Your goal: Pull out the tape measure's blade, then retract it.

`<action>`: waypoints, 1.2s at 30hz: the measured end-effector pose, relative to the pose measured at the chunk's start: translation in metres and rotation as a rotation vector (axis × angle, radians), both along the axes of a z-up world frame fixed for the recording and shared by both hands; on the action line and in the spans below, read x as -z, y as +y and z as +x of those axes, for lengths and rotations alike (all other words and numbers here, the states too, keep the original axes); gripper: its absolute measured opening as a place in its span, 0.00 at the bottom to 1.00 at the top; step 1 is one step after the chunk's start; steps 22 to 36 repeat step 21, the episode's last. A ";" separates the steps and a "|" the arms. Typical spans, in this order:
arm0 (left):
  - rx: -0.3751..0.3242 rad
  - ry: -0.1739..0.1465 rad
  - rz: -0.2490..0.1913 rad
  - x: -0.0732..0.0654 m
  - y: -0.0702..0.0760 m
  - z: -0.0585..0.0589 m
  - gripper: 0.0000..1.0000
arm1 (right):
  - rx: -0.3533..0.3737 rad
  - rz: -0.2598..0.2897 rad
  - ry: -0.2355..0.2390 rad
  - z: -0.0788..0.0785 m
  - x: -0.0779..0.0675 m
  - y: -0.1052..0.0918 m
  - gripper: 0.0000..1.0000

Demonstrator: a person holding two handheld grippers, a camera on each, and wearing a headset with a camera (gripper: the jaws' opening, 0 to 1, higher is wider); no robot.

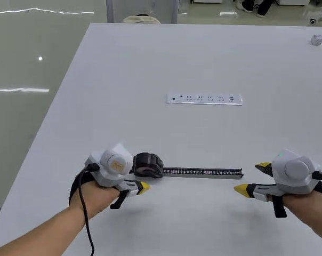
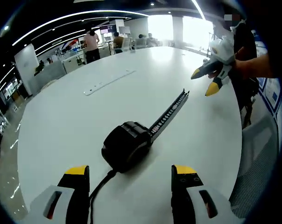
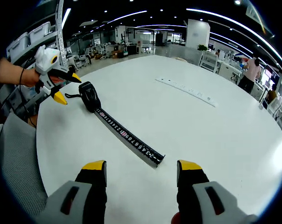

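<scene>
Left gripper is sitting with jaws spread and pinching nothing. The tape measure case is lying on the white counter just ahead of its yellow tips, centred in the gap between them. A black strap is running from the case back toward the gripper between the jaws. In the head view the case is showing right against the left gripper; I cannot tell whether a jaw is touching it.

The blade is lying flat on the counter, pulled out of the case and running straight away from the left gripper toward the right one.

Right gripper is also sitting with jaws spread, gripping nothing. The blade's free end is lying just ahead of its tips, near the middle of the gap and a little toward the right jaw, apart from both. From this gripper the blade is running away and to the left, numbers facing up, ending at the case, with the left gripper just beyond it.

In the head view the right gripper is hovering just past the blade tip, with a small gap between them.

A white power strip is lying on the counter well beyond both grippers, roughly parallel to the blade.
</scene>
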State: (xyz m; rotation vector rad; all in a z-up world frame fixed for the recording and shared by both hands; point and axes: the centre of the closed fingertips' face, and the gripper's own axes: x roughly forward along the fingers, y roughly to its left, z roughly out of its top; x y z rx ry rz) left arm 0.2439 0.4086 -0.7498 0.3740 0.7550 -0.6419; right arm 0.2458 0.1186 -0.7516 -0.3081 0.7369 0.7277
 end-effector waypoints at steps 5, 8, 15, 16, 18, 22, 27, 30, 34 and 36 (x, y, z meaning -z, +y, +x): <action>-0.038 -0.005 -0.013 -0.006 0.001 -0.008 0.72 | 0.045 0.027 -0.005 -0.006 -0.002 0.004 0.62; -0.076 -0.004 -0.035 -0.009 0.001 -0.011 0.75 | 0.076 0.047 -0.014 -0.009 -0.007 0.004 0.62; -0.131 0.000 -0.053 -0.012 0.001 -0.027 0.77 | 0.099 0.052 -0.039 -0.023 -0.014 0.005 0.65; -0.139 0.000 -0.059 -0.013 0.001 -0.029 0.77 | 0.101 0.053 -0.041 -0.025 -0.015 0.005 0.64; -0.167 0.003 -0.075 -0.015 0.002 -0.033 0.78 | 0.121 0.070 -0.043 -0.028 -0.018 0.005 0.65; -0.180 0.007 -0.090 -0.019 0.002 -0.040 0.79 | 0.142 0.073 -0.042 -0.033 -0.020 0.003 0.67; -0.180 0.007 -0.090 -0.019 0.002 -0.040 0.79 | 0.142 0.073 -0.042 -0.033 -0.020 0.003 0.67; -0.180 0.007 -0.090 -0.019 0.002 -0.040 0.79 | 0.142 0.073 -0.042 -0.033 -0.020 0.003 0.67; -0.180 0.007 -0.090 -0.019 0.002 -0.040 0.79 | 0.142 0.073 -0.042 -0.033 -0.020 0.003 0.67; -0.180 0.007 -0.090 -0.019 0.002 -0.040 0.79 | 0.142 0.073 -0.042 -0.033 -0.020 0.003 0.67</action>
